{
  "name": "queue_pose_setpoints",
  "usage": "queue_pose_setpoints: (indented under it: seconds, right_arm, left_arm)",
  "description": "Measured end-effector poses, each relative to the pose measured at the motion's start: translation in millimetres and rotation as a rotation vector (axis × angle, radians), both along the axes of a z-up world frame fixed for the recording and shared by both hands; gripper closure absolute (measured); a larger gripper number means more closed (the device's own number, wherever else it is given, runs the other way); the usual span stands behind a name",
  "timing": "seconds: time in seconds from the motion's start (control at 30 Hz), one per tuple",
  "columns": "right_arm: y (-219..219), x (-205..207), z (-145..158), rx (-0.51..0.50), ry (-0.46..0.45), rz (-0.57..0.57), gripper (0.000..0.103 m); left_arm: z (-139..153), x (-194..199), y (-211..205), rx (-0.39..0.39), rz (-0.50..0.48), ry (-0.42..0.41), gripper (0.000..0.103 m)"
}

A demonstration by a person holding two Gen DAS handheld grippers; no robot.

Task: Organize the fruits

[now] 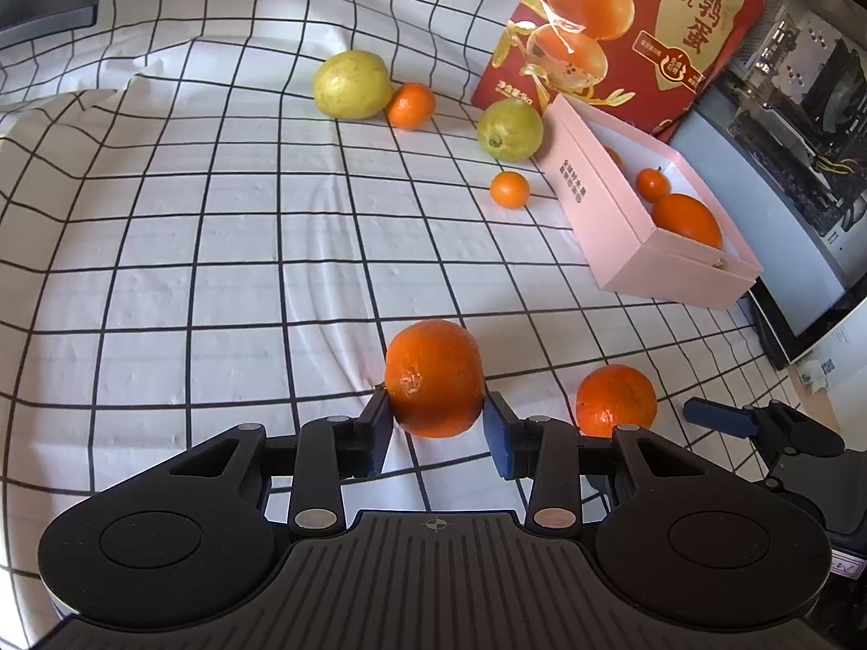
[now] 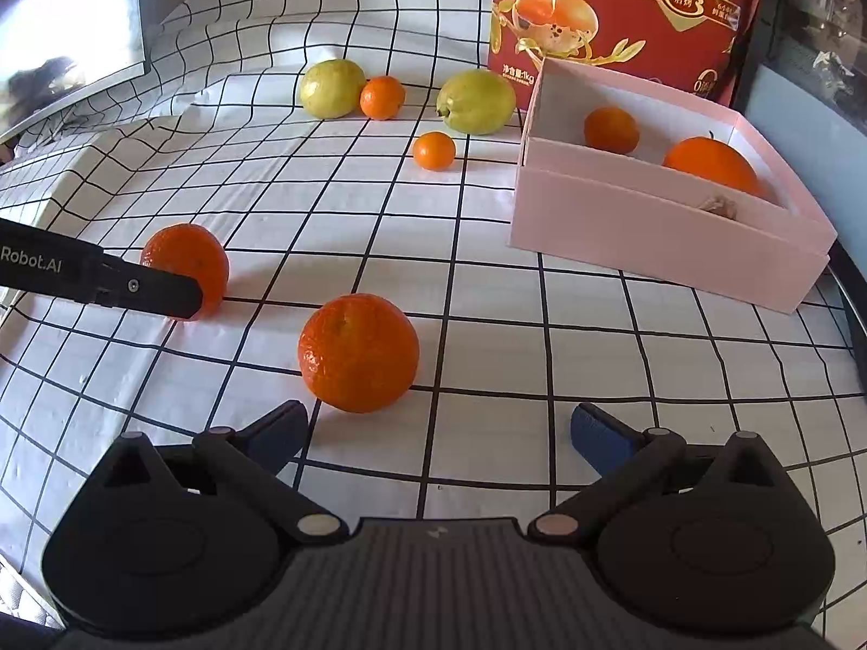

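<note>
Between your left gripper pads sits a round, dimpled orange mandarin, pinched low on its sides, well short of the pink cardboard box. Most of the fruit bulges above the blue pads, so your grip could let it roll out forward if you tilt or swing quickly; lift it level. On the way to the box a smaller orange tangerine lies just beside the long pink wall, and a yellow-green guava stands at the box's far corner; both could be knocked. Two orange fruits already lie inside, leaving free floor at the far end. From the right wrist, your right gripper stands spread wide and empty, with a second large orange mandarin just ahead of its fingertips, well short of the box and not yet between the jaws. Close too early and you will nudge it away across the white black-gridded cloth. Open cloth lies between this fruit and the box; the red printed bag rises right behind the box, so overshooting there would strike it.
</note>
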State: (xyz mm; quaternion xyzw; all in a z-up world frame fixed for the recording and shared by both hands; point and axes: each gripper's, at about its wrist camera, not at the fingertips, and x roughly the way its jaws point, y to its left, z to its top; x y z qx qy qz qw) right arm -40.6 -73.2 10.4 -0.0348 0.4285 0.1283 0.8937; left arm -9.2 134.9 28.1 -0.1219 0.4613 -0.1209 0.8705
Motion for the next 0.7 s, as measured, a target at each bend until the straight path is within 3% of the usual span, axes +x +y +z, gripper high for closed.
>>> queue_pose_setpoints:
  seconds: [0.2, 0.43, 0.7]
  right_arm:
    - [-7.1, 3.3, 4.4, -0.001, 0.021, -0.003, 0.007]
    - [-27.1, 0.7, 8.6, 0.045, 0.039, -0.029, 0.007]
    - [-1.5, 13.3, 12.3, 0.095, 0.032, 0.041, 0.018]
  left_arm:
    - [1.5, -0.2, -2.5, 0.016, -0.007, 0.001, 0.062]
    - [2.7, 1.7, -7.7, 0.040, -0.023, -0.005, 0.062]
    - [9.0, 19.9, -16.2, 0.078, -0.036, -0.035, 0.061]
